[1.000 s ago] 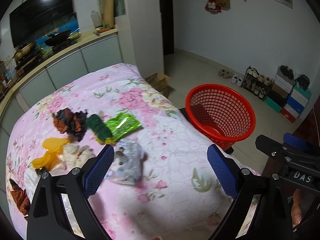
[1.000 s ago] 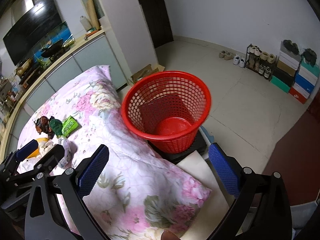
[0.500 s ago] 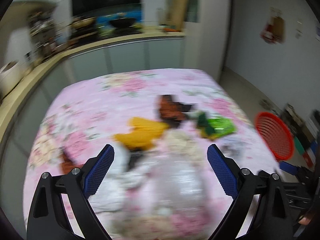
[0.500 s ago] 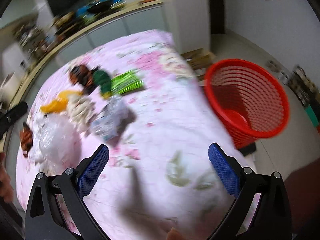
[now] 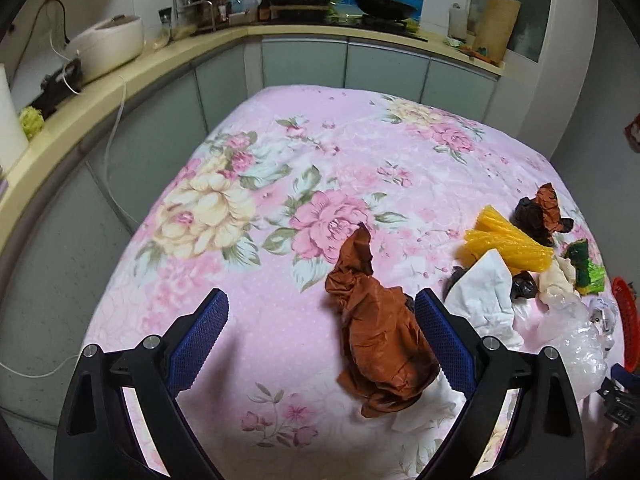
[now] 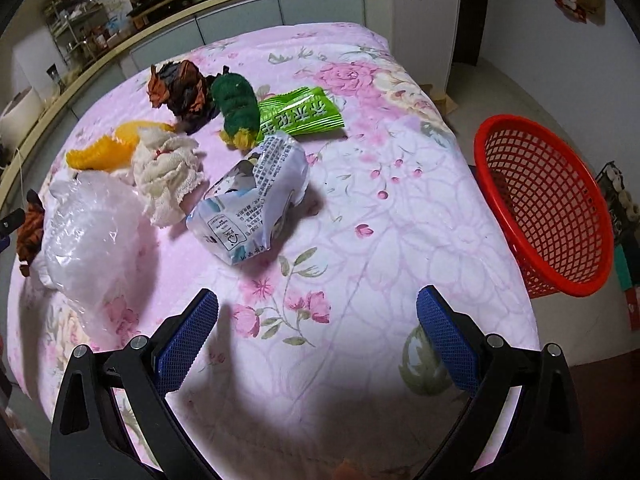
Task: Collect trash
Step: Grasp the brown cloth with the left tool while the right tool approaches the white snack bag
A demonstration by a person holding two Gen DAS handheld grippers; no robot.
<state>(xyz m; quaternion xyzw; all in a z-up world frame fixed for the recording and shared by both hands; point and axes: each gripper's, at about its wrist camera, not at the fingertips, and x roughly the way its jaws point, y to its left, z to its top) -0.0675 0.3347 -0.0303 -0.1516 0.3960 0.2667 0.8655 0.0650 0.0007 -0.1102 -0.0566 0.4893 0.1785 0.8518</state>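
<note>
Trash lies scattered on a pink floral bedspread [image 5: 280, 184]. My left gripper [image 5: 322, 336] is open, low over the cloth, with a crumpled brown paper [image 5: 380, 336] lying just inside its right finger. White tissue [image 5: 486, 292], a yellow wrapper [image 5: 504, 242] and a dark brown wad [image 5: 540, 212] sit further right. My right gripper [image 6: 318, 336] is open and empty over bare cloth. Ahead of it lie a white printed packet [image 6: 256, 208], a clear plastic bag [image 6: 92, 236], a cream rag [image 6: 168, 168], a green wrapper [image 6: 300, 114] and a green wad [image 6: 236, 106]. The red mesh basket [image 6: 548, 204] stands off the bed's right edge.
A kitchen counter [image 5: 120, 80] with pots and a rice cooker [image 5: 108, 46] curves behind the bed. Grey cabinet fronts [image 5: 304, 64] stand close to the bed's far side. A white wall corner [image 6: 424, 20] and tiled floor lie beyond the basket.
Both grippers swung left from the basket toward the trash pile. The left now looks at the brown paper, the right at the white packet. Both stayed open.
</note>
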